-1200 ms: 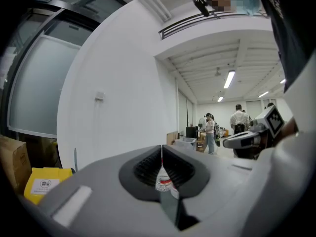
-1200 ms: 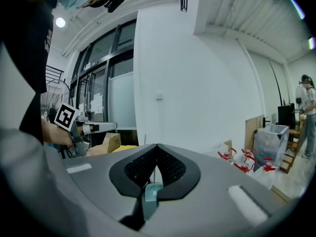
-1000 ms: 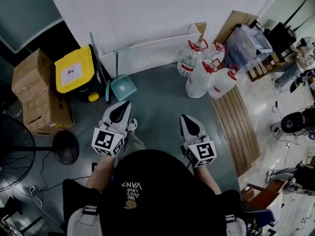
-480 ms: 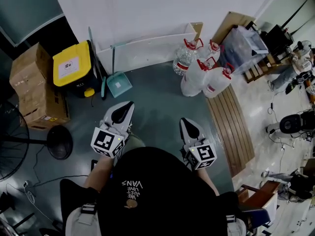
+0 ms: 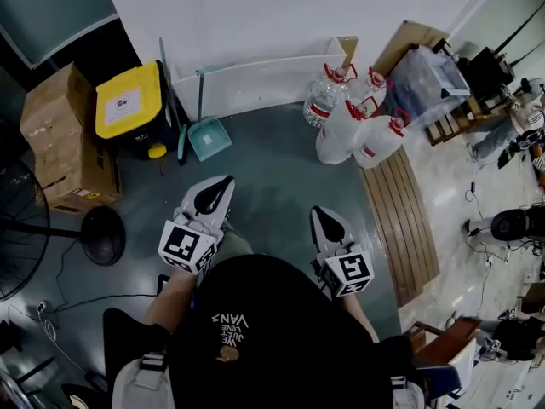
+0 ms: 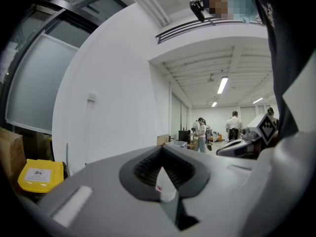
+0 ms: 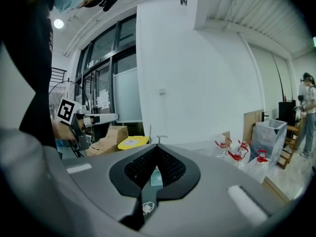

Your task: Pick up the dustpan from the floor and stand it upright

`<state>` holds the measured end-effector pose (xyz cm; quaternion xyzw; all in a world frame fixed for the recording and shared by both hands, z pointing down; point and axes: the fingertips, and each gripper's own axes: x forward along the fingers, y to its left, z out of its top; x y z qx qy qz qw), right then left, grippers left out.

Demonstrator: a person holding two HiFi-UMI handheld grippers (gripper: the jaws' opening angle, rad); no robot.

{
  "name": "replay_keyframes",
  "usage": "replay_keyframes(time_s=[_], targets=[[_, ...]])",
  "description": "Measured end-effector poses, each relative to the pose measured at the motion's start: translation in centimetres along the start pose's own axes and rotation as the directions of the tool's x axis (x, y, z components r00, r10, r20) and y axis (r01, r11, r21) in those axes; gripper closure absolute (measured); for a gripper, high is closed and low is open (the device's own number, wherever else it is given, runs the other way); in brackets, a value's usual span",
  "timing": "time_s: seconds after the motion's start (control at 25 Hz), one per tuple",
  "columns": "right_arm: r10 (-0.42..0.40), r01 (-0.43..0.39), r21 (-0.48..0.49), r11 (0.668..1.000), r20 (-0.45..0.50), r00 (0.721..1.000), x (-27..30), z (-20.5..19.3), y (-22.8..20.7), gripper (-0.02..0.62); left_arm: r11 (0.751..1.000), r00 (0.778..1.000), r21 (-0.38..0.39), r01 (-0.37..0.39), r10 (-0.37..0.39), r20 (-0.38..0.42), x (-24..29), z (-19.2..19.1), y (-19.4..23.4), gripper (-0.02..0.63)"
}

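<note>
The head view shows the dustpan (image 5: 209, 136) on the floor at the far wall, its handle up against a white board (image 5: 255, 83), just right of a yellow-lidded bin (image 5: 128, 100). Both claws are pressed together and empty, well short of it: left gripper (image 5: 221, 182), right gripper (image 5: 317, 213). Only the right gripper view (image 7: 157, 153) catches the water jugs (image 7: 237, 154). The left gripper view (image 6: 162, 155) shows the bin (image 6: 37, 174) but not the dustpan.

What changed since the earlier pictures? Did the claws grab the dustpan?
Nothing was grabbed or let go. Only the view swayed a little. The left claw and right claw stay shut and empty in front of the person, and the dustpan still sits untouched on the floor by the wall.
</note>
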<state>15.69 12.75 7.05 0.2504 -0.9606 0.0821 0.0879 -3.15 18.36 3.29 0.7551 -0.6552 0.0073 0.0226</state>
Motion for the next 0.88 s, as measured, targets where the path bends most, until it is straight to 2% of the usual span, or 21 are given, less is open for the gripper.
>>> replay_keyframes(time_s=[0.88], targets=[[-0.005,0.005,0.014,1.000,-0.012,1.000,0.7,-0.9,0.6,0.594,1.000,0.999,-0.024,-0.017,0.016,-0.033,-1.4,-1.7,0.7,0.554]])
